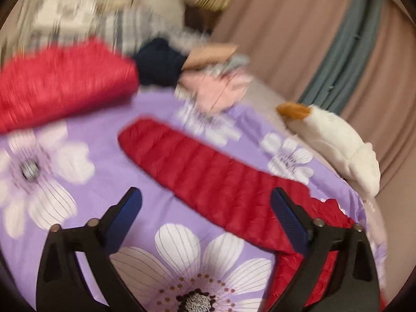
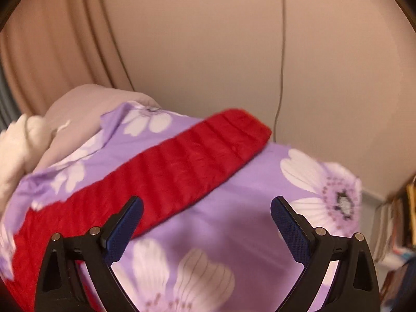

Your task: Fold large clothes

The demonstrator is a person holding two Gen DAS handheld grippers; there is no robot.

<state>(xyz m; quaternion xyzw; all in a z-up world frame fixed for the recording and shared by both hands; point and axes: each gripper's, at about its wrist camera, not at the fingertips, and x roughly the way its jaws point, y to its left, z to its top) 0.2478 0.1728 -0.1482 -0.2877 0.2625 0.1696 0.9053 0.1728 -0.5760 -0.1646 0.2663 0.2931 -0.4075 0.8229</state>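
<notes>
A red quilted down jacket lies on a purple flowered bedsheet (image 1: 104,161). In the left wrist view one sleeve (image 1: 208,171) stretches diagonally across the sheet. My left gripper (image 1: 206,202) is open and empty, hovering above the sleeve's near part. A second red quilted mass (image 1: 65,83) lies at the far left; I cannot tell whether it is part of the same jacket. In the right wrist view a sleeve (image 2: 182,161) runs from lower left to upper right on the sheet (image 2: 221,234). My right gripper (image 2: 206,208) is open and empty just above it.
A pile of folded clothes, navy (image 1: 158,62) and pink (image 1: 215,91), sits at the far side of the bed. A white plush toy (image 1: 335,143) lies at the bed's right edge by the curtains. A beige pillow (image 2: 85,104) and a wall cable (image 2: 282,52) are beyond the sheet.
</notes>
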